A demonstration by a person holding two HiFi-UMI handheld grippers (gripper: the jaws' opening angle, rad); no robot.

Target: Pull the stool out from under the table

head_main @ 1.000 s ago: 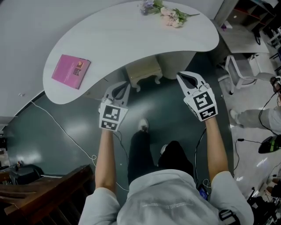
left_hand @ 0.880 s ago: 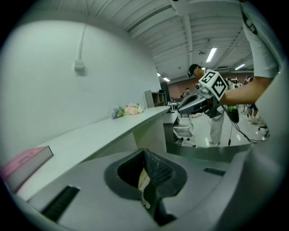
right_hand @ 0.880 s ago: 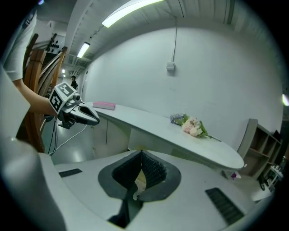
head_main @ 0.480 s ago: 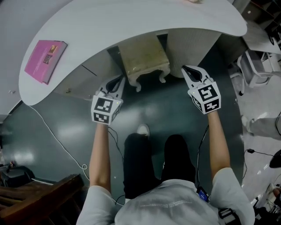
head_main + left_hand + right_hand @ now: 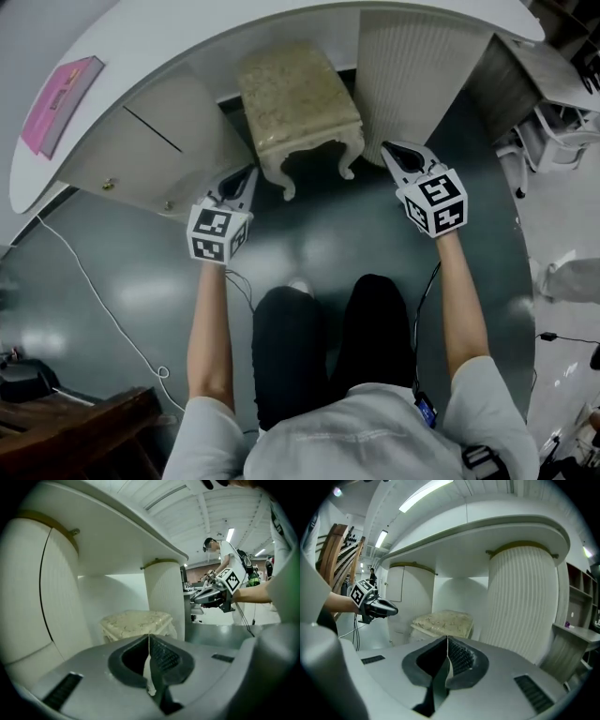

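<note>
Under the table (image 5: 141,37) the stool (image 5: 298,94) stands untouched, so we judge this the reaching step: left gripper (image 5: 246,178) and right gripper (image 5: 394,152), both pressed together and empty, must open to grip it.

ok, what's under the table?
A cream stool, between a ribbed pedestal and a smooth pedestal. Its rear legs are hidden beneath its seat.

Head view looks down; low gripper views share the stool (image 5: 298,98).

Cabinet pedestal (image 5: 141,150) at the stool's (image 5: 298,94) nine o'clock, ribbed pedestal (image 5: 417,75) at three, tabletop (image 5: 141,28) overhead; floor (image 5: 309,239) open at six.
</note>
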